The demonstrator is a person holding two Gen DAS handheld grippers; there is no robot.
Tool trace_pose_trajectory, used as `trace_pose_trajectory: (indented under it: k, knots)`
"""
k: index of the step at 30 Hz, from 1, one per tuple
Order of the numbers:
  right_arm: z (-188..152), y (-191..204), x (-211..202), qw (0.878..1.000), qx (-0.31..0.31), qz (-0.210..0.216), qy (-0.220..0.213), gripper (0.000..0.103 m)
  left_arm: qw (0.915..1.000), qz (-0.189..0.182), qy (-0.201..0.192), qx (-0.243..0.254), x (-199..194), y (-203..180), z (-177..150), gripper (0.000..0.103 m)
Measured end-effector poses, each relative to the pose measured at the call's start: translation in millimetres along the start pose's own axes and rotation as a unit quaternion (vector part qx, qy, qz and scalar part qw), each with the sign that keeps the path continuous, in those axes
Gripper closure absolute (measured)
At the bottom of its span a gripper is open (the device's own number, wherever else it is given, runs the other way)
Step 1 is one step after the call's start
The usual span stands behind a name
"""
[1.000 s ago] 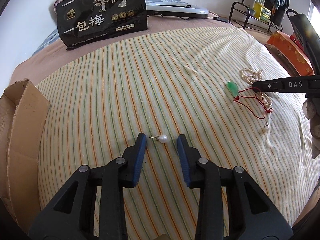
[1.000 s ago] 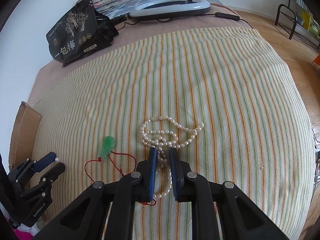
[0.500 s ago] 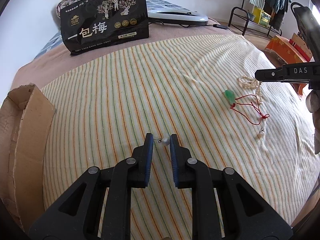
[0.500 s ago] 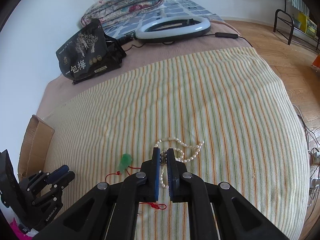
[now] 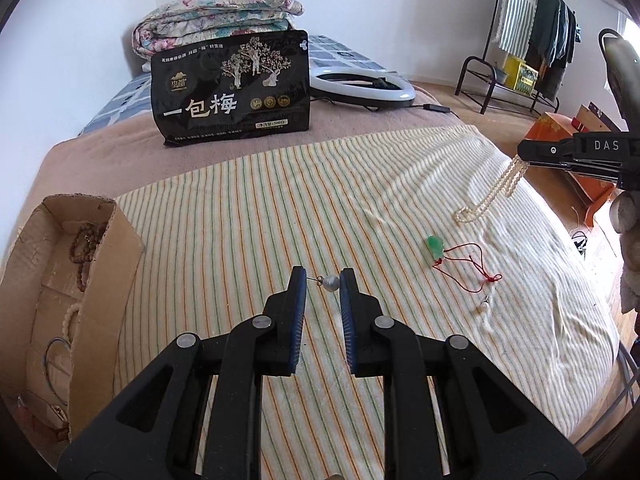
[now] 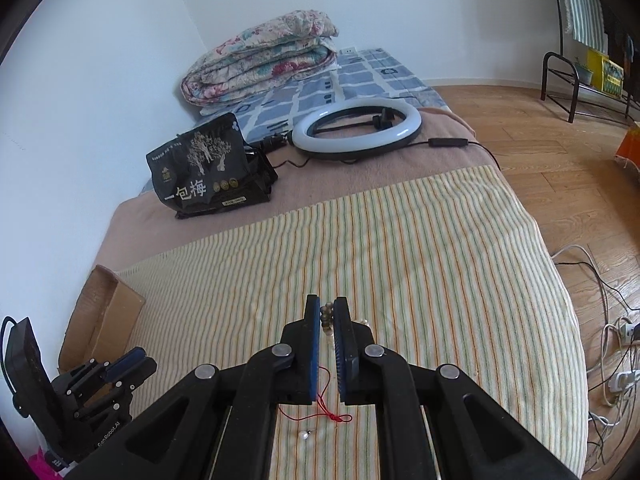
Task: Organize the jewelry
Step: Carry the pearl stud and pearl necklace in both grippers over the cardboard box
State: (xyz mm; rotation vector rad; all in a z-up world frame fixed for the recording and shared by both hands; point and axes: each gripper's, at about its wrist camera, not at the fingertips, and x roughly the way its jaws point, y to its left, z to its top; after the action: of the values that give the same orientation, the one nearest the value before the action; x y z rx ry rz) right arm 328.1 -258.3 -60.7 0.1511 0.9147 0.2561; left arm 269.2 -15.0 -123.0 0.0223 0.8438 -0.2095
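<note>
My left gripper (image 5: pixel 322 280) is shut on a pearl earring (image 5: pixel 330 282), held by its ends above the striped cloth (image 5: pixel 240 216). My right gripper (image 6: pixel 327 312) is shut on a pearl necklace (image 5: pixel 490 196), which hangs from it with its lower end still on the cloth at the right of the left wrist view. A green pendant on a red cord (image 5: pixel 435 247) lies on the cloth below it. A second small pearl earring (image 5: pixel 485 305) lies near the cord's end. A cardboard box (image 5: pixel 68 280) with bead bracelets stands at the left.
A black snack bag (image 5: pixel 232 88) stands at the back of the bed beside a white ring light (image 5: pixel 362 88). A folded quilt (image 6: pixel 264 60) lies by the wall. An orange box (image 5: pixel 568 140) and a clothes rack (image 5: pixel 532 40) stand to the right.
My left gripper closed on the pearl earring and lifted it off the cloth. My right gripper closed on the pearl necklace and raised it, so most of it hangs in the air.
</note>
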Motion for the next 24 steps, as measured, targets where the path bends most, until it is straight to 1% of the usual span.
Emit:
trace_pose_trajectory:
  k: [5,12,18,24]
  knots:
    - [4,11,-23,1.0,-0.008,0.013,-0.024,0.099,0.9998,0.002,-0.02,-0.007,-21,7,5,0.087]
    - [10,37,-45,0.998,-0.023,0.039,-0.046,0.099,0.999,0.004,-0.042,-0.017,-48,20,9,0.088]
    - [10,67,-52,0.996,-0.047,0.059,-0.053,0.099,0.998,0.008,-0.056,-0.027,-68,32,10,0.087]
    - [10,99,-51,0.993,-0.068,0.082,-0.055,0.099,0.9967,0.025,-0.069,-0.034,-90,54,6,0.088]
